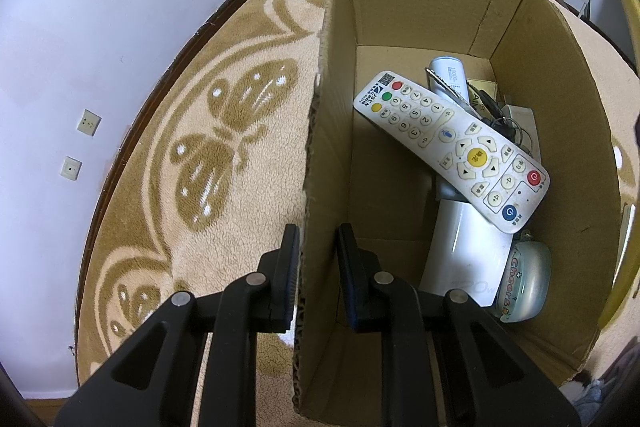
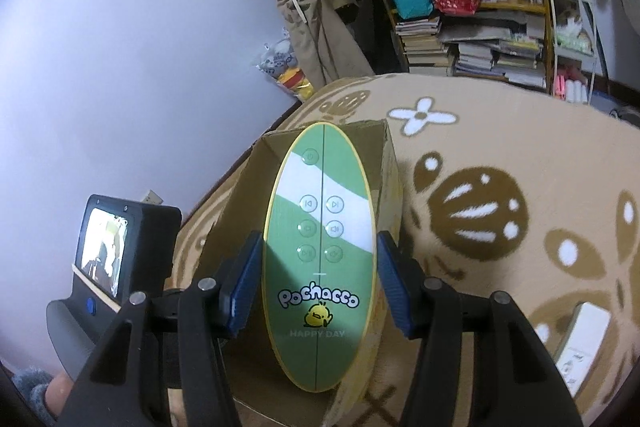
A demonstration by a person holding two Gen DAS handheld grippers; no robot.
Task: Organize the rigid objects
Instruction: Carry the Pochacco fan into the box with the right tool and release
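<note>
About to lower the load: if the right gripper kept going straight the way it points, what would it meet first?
Probably the open brown cardboard box directly ahead of the right gripper, which holds a green oval speaker; depth is unclear.

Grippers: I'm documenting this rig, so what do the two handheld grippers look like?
Both match: the left gripper and right gripper have black angular linkage arms with silver round pivot pins and flat fingers faced with dark blue ribbed pads. No cables or markings show.
</note>
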